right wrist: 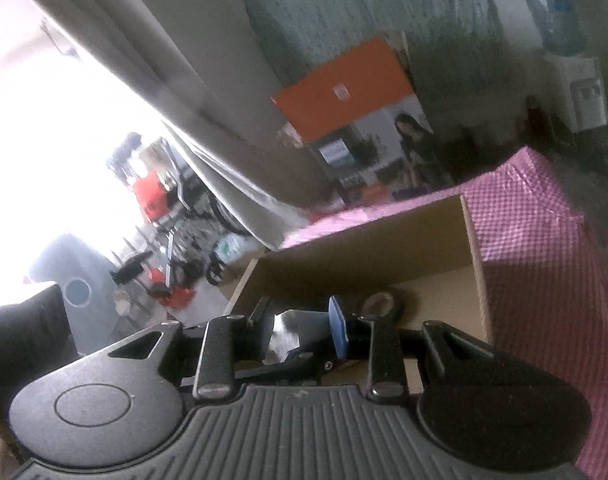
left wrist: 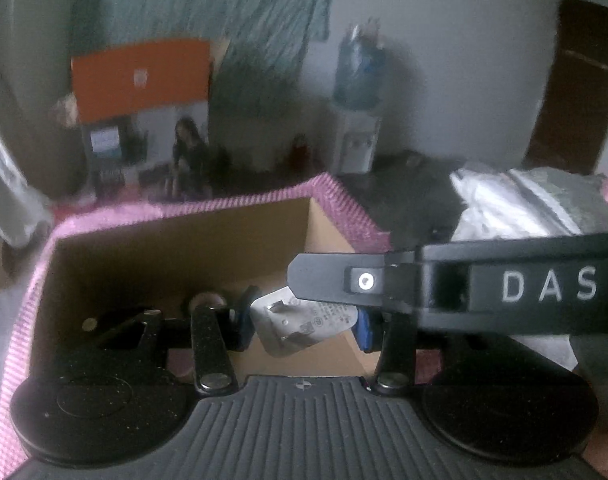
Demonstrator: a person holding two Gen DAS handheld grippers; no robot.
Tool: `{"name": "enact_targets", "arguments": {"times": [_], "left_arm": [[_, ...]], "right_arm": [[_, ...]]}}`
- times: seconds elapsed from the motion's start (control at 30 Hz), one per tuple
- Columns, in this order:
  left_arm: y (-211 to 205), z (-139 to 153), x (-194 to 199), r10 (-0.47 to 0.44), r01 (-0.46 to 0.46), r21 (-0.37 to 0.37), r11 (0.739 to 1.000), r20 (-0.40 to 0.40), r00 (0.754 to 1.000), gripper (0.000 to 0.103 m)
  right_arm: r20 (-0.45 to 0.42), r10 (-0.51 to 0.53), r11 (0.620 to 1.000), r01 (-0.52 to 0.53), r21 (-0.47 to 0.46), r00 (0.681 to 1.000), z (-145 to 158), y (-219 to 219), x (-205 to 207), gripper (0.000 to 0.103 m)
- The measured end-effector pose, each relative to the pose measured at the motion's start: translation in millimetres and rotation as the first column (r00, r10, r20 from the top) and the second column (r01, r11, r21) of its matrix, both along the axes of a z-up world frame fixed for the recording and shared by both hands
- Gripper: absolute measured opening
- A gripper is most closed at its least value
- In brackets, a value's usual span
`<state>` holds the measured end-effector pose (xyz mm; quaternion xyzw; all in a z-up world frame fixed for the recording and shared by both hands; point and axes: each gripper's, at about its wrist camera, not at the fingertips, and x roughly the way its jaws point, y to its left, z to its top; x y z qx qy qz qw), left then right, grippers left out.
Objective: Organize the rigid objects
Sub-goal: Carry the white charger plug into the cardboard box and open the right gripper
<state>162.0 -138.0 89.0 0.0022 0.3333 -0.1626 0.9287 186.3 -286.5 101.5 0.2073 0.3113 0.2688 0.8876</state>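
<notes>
A brown cardboard box [left wrist: 176, 248] stands open on a pink checked cloth [left wrist: 335, 196]. My left gripper [left wrist: 304, 322] is shut on a white plug adapter [left wrist: 304, 320] with metal prongs and holds it over the box's inside. The right gripper's black arm marked "DAS" [left wrist: 503, 284] crosses in front from the right, over the adapter. In the right wrist view my right gripper [right wrist: 304, 332] hangs over the same box [right wrist: 363, 248]; a pale object [right wrist: 284, 336] sits between its blue pads [right wrist: 339, 332]. A dark tape roll [right wrist: 383, 304] lies in the box.
An orange box [left wrist: 140, 76] and printed cartons stand behind the table. A water dispenser [left wrist: 357, 128] stands at the back wall. White and grey bags [left wrist: 523, 204] lie to the right. A curtain [right wrist: 164, 92] and a bright window are at the left.
</notes>
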Motion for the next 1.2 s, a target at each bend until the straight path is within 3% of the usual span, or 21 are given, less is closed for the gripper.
{"name": "enact_targets", "arguments": {"times": [0.17, 0.37, 0.8, 1.2], "left_arm": [[-2.4, -23.0, 57.8, 0.051, -0.053, -0.012, 0.998, -0.152, 0.987, 0.046], [-1.6, -46.9, 106.4, 0.11, -0.113, 0.003, 0.994, -0.28, 0.954, 0.046], [-4.4, -66.2, 155.0, 0.143, -0.165, -0.028, 0.986, -0.374, 0.916, 0.047], [-11.5, -60.8, 153.2, 0.151, -0.172, -0.03, 0.985, -0.349, 0.925, 0.056]], "right_arm": [[-0.123, 0.017, 0.997, -0.026, -0.071, 0.992, -20.2, 3.8, 69.2, 0.033], [-0.196, 0.039, 0.984, -0.072, -0.164, 0.98, -43.9, 18.5, 114.7, 0.033], [-0.221, 0.045, 0.964, -0.101, -0.248, 0.974, -54.0, 22.0, 165.5, 0.032], [-0.194, 0.041, 0.979, -0.078, -0.187, 0.98, -47.4, 5.4, 164.6, 0.033]]}}
